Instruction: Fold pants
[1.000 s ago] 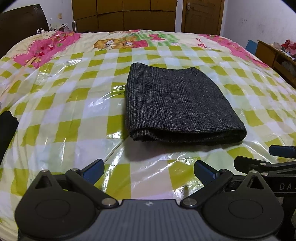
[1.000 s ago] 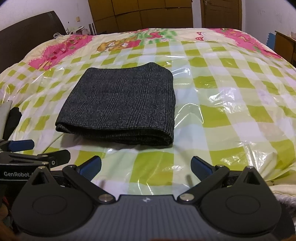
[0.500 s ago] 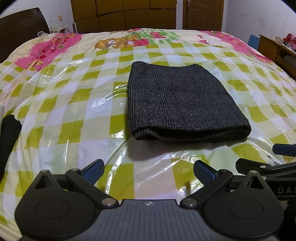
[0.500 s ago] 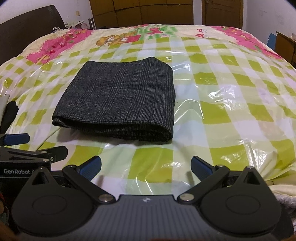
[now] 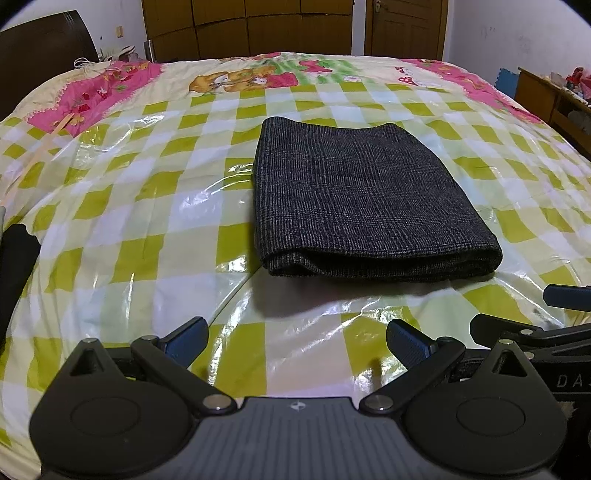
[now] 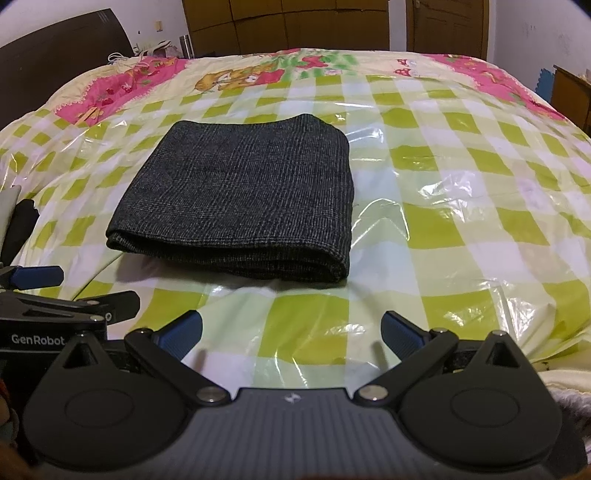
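Dark grey woven pants (image 5: 365, 199) lie folded compactly mid-frame | left gripper (image 5: 297, 341), right gripper (image 6: 291, 334) wide apart, empty | folding looks complete

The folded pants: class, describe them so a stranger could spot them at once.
Start at the bed under its green-and-white checked cover. Near its middle lies a dark grey woven rectangle, the folded pants, rounded fold nearest both cameras. It is the only plain dark cloth on that bright, shiny cover.

Bed (image 5: 155, 192), green-checked cover under clear plastic; dark headboard (image 5: 40, 48); brown wardrobe (image 5: 251, 29); wooden door (image 5: 404, 27); white walls (image 5: 517, 33); side shelf (image 5: 550, 99).
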